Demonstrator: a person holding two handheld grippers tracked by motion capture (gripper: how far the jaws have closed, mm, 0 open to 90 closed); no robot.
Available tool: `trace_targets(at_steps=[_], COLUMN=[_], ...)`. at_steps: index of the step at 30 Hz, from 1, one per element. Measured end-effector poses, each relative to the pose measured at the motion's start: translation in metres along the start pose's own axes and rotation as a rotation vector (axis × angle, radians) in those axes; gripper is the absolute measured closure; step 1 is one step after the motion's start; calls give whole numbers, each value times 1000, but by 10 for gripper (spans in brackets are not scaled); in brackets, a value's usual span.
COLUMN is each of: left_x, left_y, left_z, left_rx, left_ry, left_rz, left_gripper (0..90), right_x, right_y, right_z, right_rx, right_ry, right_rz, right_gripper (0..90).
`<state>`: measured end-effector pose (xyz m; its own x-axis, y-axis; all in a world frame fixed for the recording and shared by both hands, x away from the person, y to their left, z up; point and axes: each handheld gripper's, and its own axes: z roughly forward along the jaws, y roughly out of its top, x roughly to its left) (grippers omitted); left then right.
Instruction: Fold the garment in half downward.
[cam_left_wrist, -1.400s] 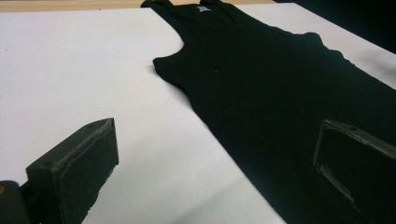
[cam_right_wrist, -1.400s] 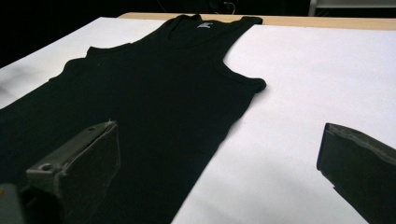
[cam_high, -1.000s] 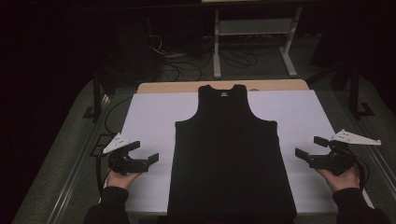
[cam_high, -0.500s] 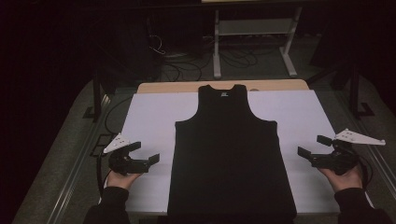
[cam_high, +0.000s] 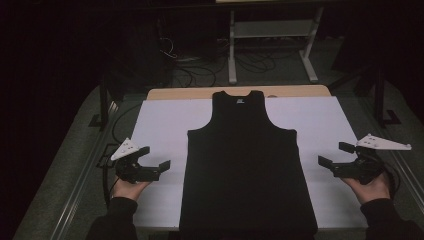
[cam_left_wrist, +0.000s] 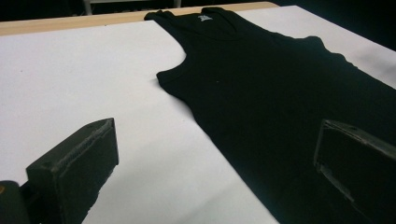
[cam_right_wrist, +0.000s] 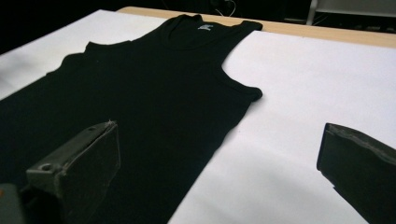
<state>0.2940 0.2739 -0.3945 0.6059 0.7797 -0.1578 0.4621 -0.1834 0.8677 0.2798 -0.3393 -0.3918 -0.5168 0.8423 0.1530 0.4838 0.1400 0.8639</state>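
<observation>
a dim room surrounds a white table cover (cam_high: 160, 130). a black tank top (cam_high: 245, 165) lies flat at its centre, neck away from the person. the left gripper (cam_high: 155, 167) and right gripper (cam_high: 332, 164) flank the top, jaws apart, clear of the cloth. approach each side hem low and level; bare cover on both sides gives room.

Both hand-held grippers are matte black with blocky, flat-faced jaws and a pale grey three-cornered plate on top: the left gripper (cam_high: 155, 165) and the right gripper (cam_high: 334, 156). A dark cable trails from each, and the person wears black long sleeves (cam_high: 116, 222).
</observation>
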Motion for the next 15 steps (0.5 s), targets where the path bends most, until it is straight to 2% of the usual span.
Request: trace_targets(at_steps=[9, 15], left_x=[2, 3], left_y=[11, 19], left_z=[3, 5], left_rx=[15, 19], left_ry=[1, -1], left_rz=[20, 26], left_gripper=[0, 0], right_x=[-3, -5], right_y=[10, 20], right_z=[5, 9], right_rx=[39, 45], right_ry=[14, 24], right_rz=[-12, -20], right_gripper=[0, 0])
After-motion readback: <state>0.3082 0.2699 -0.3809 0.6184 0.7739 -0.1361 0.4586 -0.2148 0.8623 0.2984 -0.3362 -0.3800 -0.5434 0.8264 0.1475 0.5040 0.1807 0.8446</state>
